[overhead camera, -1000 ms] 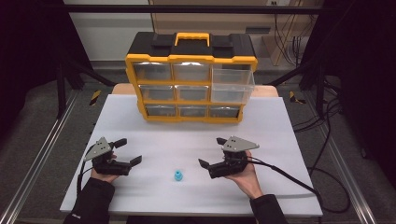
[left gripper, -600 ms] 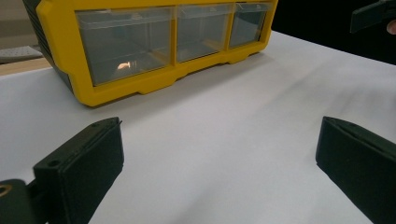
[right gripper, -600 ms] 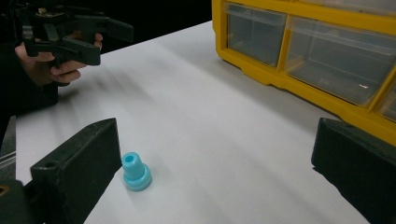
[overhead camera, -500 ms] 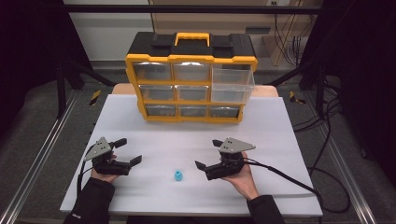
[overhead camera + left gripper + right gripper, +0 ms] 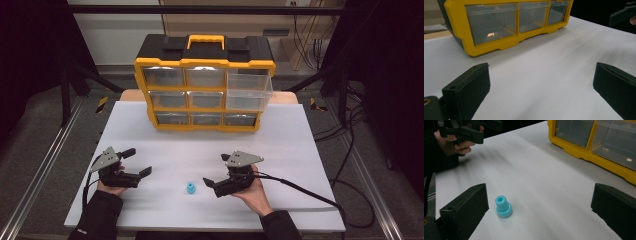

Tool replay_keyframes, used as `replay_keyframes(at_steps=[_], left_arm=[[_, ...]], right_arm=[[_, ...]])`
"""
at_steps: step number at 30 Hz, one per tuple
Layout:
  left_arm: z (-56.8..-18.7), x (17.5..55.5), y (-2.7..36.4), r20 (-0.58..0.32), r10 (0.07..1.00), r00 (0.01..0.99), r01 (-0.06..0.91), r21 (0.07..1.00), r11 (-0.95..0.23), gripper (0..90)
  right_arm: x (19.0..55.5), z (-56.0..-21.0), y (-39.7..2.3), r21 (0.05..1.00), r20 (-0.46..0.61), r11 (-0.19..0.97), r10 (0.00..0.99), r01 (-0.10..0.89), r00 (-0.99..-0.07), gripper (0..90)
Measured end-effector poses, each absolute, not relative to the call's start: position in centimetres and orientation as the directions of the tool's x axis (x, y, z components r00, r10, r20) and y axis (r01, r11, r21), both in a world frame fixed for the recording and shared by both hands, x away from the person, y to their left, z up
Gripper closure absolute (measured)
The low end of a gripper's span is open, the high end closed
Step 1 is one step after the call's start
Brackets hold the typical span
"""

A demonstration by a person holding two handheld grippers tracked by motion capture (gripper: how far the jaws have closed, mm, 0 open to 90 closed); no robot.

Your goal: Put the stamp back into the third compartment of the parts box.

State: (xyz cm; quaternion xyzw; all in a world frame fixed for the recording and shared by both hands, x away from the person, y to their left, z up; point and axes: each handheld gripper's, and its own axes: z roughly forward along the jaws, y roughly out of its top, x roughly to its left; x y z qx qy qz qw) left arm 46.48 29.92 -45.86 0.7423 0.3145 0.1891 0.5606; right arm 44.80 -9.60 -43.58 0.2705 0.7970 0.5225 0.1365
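A small blue spool-shaped piece stands upright on the white table, near the front middle. My right gripper is open just to its right, low over the table. In the right gripper view the piece sits close to the left jaw, inside the gap and apart from both jaws. My left gripper is open at the front left, with only bare table between its jaws. A yellow and black drawer organizer stands at the back.
The organizer's top right clear drawer is pulled out. A cable trails from the right gripper to the table's right front. Metal frame rails run along both sides of the table.
My right gripper has moved left toward the blue piece. The left gripper and the piece have not moved.
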Motion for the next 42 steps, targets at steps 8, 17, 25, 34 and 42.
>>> replay_keyframes(at_steps=[8, 17, 25, 34, 42], left_arm=[[-45.8, 46.5, 29.9, -0.070, 0.680, 0.730, 0.253, 0.952, -0.173, 0.8], [-45.7, 46.4, 29.9, -0.068, 0.679, 0.731, 0.250, 0.953, -0.173, 0.8], [-45.7, 46.4, 29.9, -0.068, 0.679, 0.731, 0.250, 0.953, -0.174, 0.8], [-45.7, 46.4, 29.9, -0.066, 0.681, 0.730, 0.251, 0.952, -0.176, 0.8], [-45.7, 46.4, 30.0, -0.065, 0.681, 0.729, 0.249, 0.952, -0.176, 0.8]], right_arm=[[44.8, -43.5, -9.2, 0.908, 0.066, 0.305, 0.571, 0.286, -0.818, 1.6], [44.8, -43.8, -7.9, 0.901, 0.068, 0.325, 0.549, 0.288, -0.833, 1.9], [44.8, -44.1, -6.9, 0.893, 0.047, 0.356, 0.537, 0.277, -0.843, 2.5], [44.9, -44.5, -6.4, 0.889, 0.059, 0.357, 0.534, 0.288, -0.844, 3.1], [44.9, -44.6, -5.6, 0.882, 0.047, 0.374, 0.535, 0.287, -0.844, 3.1]])
